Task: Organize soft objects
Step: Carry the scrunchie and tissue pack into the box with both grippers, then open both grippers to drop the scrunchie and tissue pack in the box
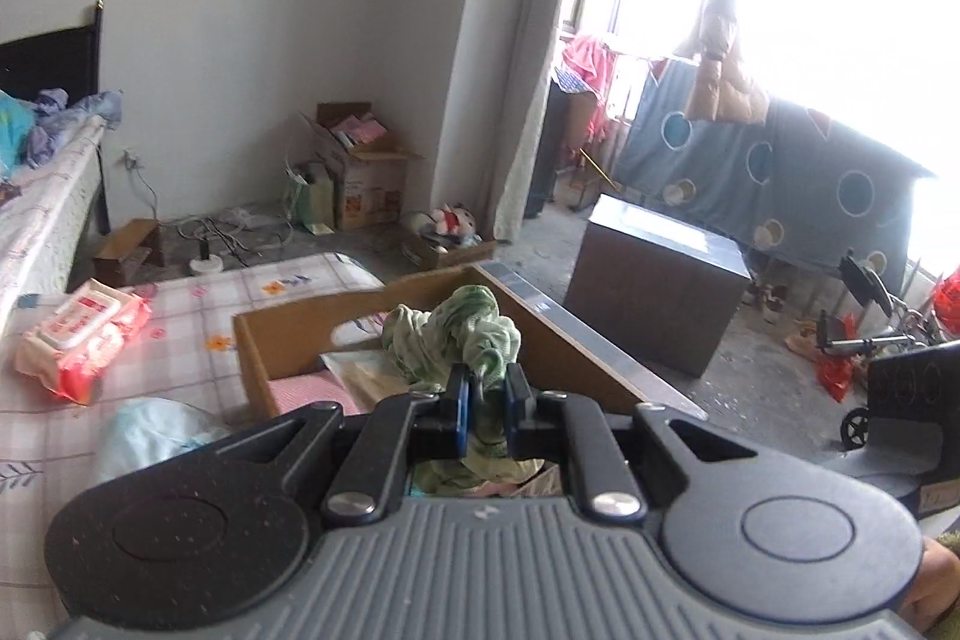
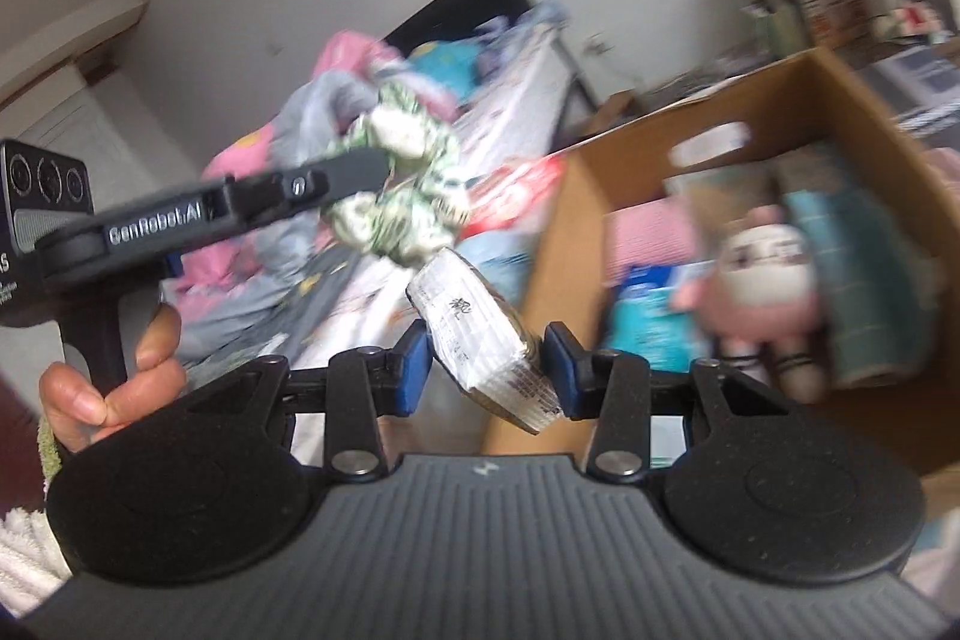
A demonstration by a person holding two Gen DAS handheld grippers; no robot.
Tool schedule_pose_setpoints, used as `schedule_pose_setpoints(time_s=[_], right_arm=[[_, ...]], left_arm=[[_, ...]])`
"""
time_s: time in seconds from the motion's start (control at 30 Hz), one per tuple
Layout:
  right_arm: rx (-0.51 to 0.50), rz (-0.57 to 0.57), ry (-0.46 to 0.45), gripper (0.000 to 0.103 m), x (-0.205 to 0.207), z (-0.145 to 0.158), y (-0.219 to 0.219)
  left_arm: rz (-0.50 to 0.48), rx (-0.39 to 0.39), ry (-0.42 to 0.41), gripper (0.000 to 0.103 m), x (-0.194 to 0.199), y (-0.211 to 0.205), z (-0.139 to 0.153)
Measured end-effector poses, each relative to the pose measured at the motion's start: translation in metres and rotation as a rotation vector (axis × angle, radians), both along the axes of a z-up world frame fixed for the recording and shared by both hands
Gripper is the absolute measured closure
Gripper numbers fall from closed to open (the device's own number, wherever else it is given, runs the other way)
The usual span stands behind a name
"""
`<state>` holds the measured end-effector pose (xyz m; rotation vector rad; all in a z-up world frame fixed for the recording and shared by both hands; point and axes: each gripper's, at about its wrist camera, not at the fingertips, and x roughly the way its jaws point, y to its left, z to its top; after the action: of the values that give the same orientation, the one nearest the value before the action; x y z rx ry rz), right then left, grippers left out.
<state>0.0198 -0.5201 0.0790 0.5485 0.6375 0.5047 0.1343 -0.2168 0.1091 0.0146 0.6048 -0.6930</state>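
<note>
My left gripper (image 1: 483,383) is shut on a crumpled green patterned cloth (image 1: 456,337) and holds it over the open cardboard box (image 1: 282,322) on the bed. In the right wrist view the left gripper (image 2: 366,166) shows at the left with the same cloth (image 2: 402,184) hanging from it. My right gripper (image 2: 487,352) holds a clear plastic-wrapped packet (image 2: 480,340) with printed text between its blue pads, left of the box (image 2: 576,232). Inside the box lie a pink plush toy (image 2: 762,280), teal items and pink cloth.
A pack of wet wipes (image 1: 81,334) lies on the checked bedsheet (image 1: 198,304). A light blue bundle (image 1: 150,436) sits beside the box. A dark cabinet (image 1: 654,280) stands on the floor. Piled bedding (image 2: 312,112) covers the far bed.
</note>
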Motion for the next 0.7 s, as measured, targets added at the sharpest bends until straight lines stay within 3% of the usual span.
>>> schedule_pose_setpoints(time_s=[0.2,0.37,0.63,0.7], right_arm=[[-0.04,-0.167,0.082,0.063,-0.006,-0.031,-0.07],[-0.063,-0.258,0.14,0.063,0.001,-0.059,-0.096],[-0.069,-0.266,0.196,0.06,0.016,-0.08,-0.113],[-0.09,-0.277,0.212,0.056,0.017,-0.079,-0.114]], left_arm=[[-0.079,0.068,0.163,0.091,0.029,-0.064,-0.058],[-0.105,0.162,0.247,0.091,0.04,-0.099,-0.108],[-0.144,0.221,0.338,0.087,0.045,-0.136,-0.145],[-0.155,0.233,0.351,0.078,0.045,-0.139,-0.149]])
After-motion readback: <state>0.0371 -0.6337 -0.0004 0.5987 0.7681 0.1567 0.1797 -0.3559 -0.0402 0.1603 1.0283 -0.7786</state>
